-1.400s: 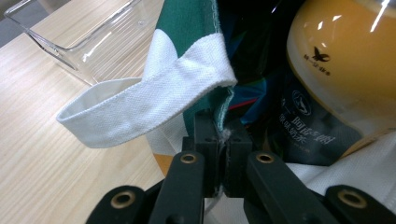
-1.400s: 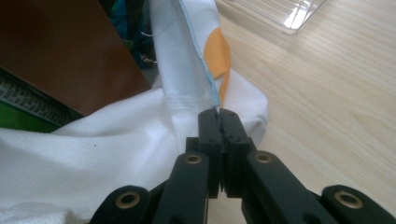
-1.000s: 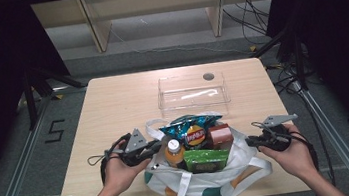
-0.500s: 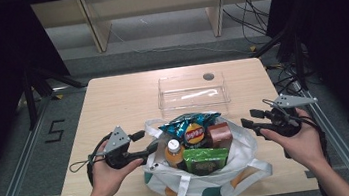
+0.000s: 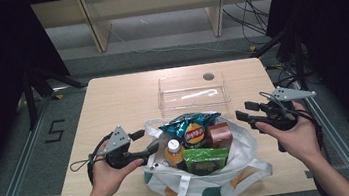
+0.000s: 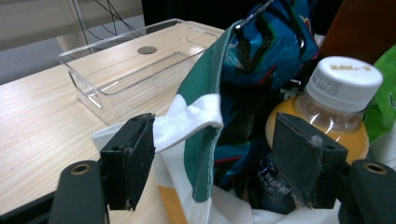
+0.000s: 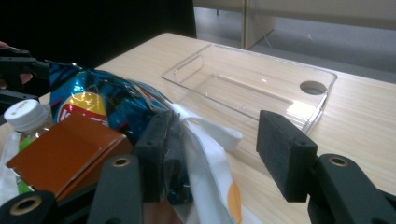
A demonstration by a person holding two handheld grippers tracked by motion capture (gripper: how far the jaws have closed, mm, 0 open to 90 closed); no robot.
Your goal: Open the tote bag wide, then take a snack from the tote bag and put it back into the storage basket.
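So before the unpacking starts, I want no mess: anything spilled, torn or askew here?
Nothing stands out. The bag sits open on the table with chips, bottle upright and capped, and boxes inside. The clear tray lies square, empty.

A big dark "5" (image 5: 53, 131) is marked on the grey floor (image 5: 27, 146) left of the table (image 5: 112, 100), clear as day from the high view. On the blue chip bag (image 5: 192, 126) there's a round red-and-yellow logo (image 5: 196, 133), lettering too blurred to read. The bottle's white cap (image 6: 344, 77) carries faint yellowish print, unreadable. The green packet (image 5: 206, 158) shows dark print, too small to make out.
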